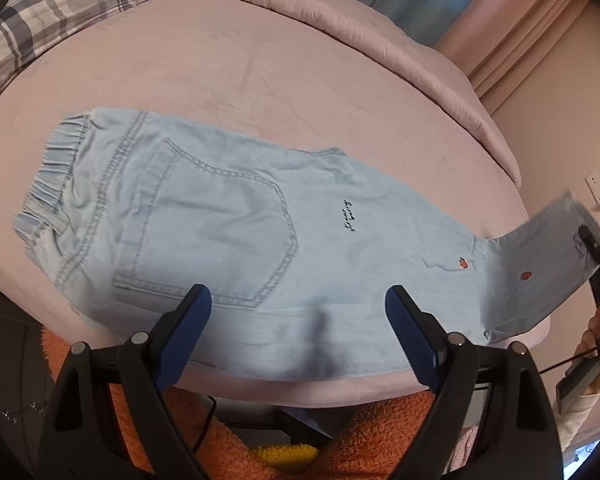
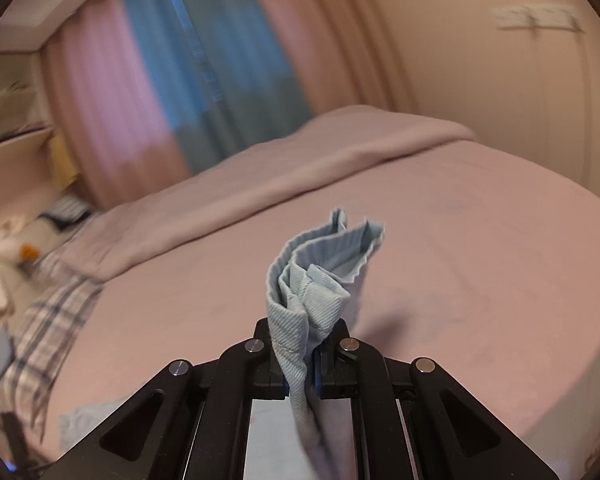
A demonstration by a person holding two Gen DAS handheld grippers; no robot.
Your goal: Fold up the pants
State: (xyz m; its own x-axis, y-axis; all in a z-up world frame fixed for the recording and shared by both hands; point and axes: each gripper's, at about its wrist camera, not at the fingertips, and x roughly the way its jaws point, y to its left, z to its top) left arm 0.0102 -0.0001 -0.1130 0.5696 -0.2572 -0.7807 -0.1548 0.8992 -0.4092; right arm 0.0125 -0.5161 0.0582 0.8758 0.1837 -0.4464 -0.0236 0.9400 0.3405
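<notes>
Both grippers have a job: right gripper (image 2: 302,360) fingers pinch the light-blue denim pants (image 1: 228,216) hem to fold it over, while left gripper (image 1: 298,312) fingers hover open above the pink bed (image 1: 260,60).

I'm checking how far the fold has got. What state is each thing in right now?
pants: folded lengthwise, flat on the bed, cuff end lifted.
pant cuff: bunched, pinched and raised off the bed.
right gripper: shut on the pant cuff.
left gripper: open, empty, above the pants' near edge.
bed: smooth pink sheet, quilt pushed to the far side.
</notes>
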